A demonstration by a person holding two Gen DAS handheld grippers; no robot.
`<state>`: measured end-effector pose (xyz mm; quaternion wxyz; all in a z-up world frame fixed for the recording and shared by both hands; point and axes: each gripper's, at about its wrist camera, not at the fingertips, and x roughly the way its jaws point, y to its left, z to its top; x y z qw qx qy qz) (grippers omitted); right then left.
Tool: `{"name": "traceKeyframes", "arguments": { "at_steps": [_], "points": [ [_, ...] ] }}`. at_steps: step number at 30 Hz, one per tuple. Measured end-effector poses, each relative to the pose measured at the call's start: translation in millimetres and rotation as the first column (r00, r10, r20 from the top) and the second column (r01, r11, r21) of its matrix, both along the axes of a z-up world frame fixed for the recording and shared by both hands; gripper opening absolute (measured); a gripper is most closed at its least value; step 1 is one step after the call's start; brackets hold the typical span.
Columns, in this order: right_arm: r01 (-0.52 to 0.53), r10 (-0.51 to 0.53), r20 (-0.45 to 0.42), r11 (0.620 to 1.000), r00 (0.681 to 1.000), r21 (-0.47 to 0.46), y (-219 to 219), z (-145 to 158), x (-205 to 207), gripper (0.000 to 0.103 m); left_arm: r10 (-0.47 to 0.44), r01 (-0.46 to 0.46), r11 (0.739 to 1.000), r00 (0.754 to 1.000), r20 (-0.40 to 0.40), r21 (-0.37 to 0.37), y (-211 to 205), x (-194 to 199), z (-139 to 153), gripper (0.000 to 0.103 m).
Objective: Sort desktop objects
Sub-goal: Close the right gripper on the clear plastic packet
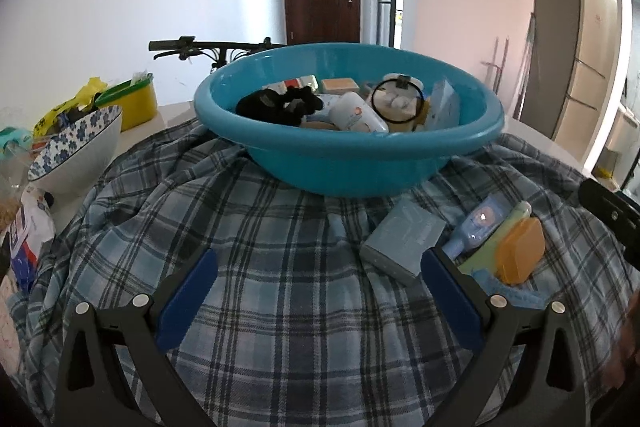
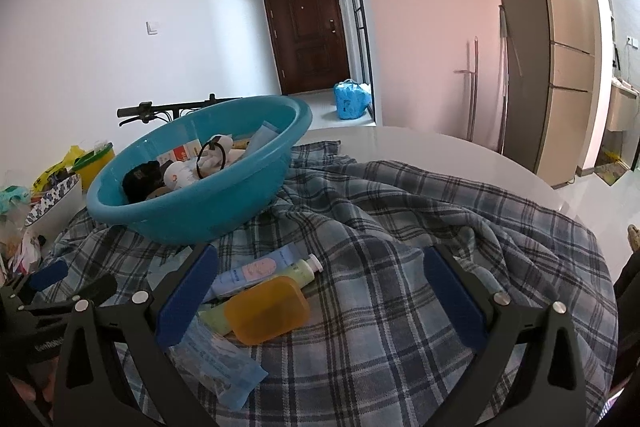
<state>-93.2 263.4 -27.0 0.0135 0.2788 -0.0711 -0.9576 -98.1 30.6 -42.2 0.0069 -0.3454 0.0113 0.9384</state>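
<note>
Both claws are spread wide and hold nothing. Right claw (image 2: 320, 283) hovers low over the plaid cloth (image 2: 400, 267), its left finger just beside a small heap of unsorted items. On top of that heap lies an orange case (image 2: 266, 309), resting on a green tube (image 2: 300, 273) with a blue tube (image 2: 250, 273) just behind it, and a flat blue packet (image 2: 218, 357) at the near end. Left claw (image 1: 318, 277) hangs over bare cloth, with a grey box (image 1: 404, 239) just beside its right finger.

The case looks like hard, smooth plastic: probably light and stiff, but likely to slip, so a grip across its short sides seems safest. Both tubes would likely give under pressure and roll; their middles are the better hold. Thin and limp, the packet would be awkward to lift off soft cloth. Square faces on the box should suit a flat pinch across its narrow width.

Beyond them sits a blue basin (image 2: 224, 211) on the cloth, already filled with small things, including a black scrunchie (image 1: 280, 105) and a white bottle (image 1: 356, 115). Left of it on the surface stand a patterned bowl (image 1: 76, 155) and a yellow tub (image 1: 138, 103).

Both claws point forward towards the basin, tilted slightly down.
</note>
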Motion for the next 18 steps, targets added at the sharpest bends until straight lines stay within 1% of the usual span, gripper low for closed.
{"name": "traceKeyframes", "arguments": {
  "at_steps": [2,5,7,8,9,11,12,15,16,17,18],
  "points": [
    [-0.009,0.009,0.008,1.0,1.0,0.006,-1.9,-1.6,-0.5,0.102,-0.027,0.026,0.999,1.0,0.014,0.023,1.6,-1.5,-1.2,0.103],
    [-0.034,0.034,0.018,0.999,0.999,0.025,-7.3,-3.7,-0.6,0.102,-0.07,0.065,0.995,0.995,0.066,0.077,2.4,-6.4,-8.1,0.103],
    [-0.07,0.069,0.03,0.997,0.997,0.025,-11.9,-5.3,-1.7,0.102,-0.082,0.076,0.994,0.994,0.076,0.078,4.4,-7.5,-11.1,0.103],
    [-0.098,0.097,0.038,0.995,0.995,0.013,-13.9,-6.6,-2.2,0.102,-0.083,0.079,0.994,0.994,0.071,0.069,5.2,-6.9,-11.0,0.103],
    [-0.147,0.148,0.055,0.989,0.987,-0.016,-16.2,-8.6,-3.4,0.102,-0.08,0.076,0.995,0.995,0.063,0.061,6.8,-5.8,-10.1,0.103],
    [-0.263,0.272,0.09,0.96,0.958,-0.097,-22.0,-13.6,-6.4,0.102,-0.062,0.06,0.997,0.997,0.046,0.052,6.3,-4.2,-7.6,0.103],
    [-0.297,0.308,0.097,0.949,0.947,-0.107,-26.0,-15.1,-5.8,0.102,-0.049,0.047,0.998,0.998,0.038,0.05,4.4,-4.2,-6.6,0.103],
    [-0.331,0.332,0.098,0.943,0.938,-0.033,-40.2,-15.4,-1.2,0.102,0.015,-0.016,0.999,1.0,0.014,0.044,-5.3,-1.5,-3.4,0.103],
    [-0.34,0.341,0.105,0.94,0.934,-0.02,-44.2,-16.6,-0.6,0.101,0.043,-0.043,0.998,0.999,-0.001,0.036,-9.5,-0.3,-1.6,0.103],
    [-0.353,0.352,0.117,0.936,0.929,-0.014,-47.3,-18.5,-0.6,0.098,0.063,-0.062,0.998,0.998,-0.012,0.033,-13.2,0.4,-0.1,0.103],
    [-0.363,0.361,0.131,0.932,0.923,-0.008,-50.3,-20.4,-0.8,0.091,0.083,-0.082,0.996,0.996,-0.022,0.032,-16.3,1.3,1.5,0.103]
  ]
}}
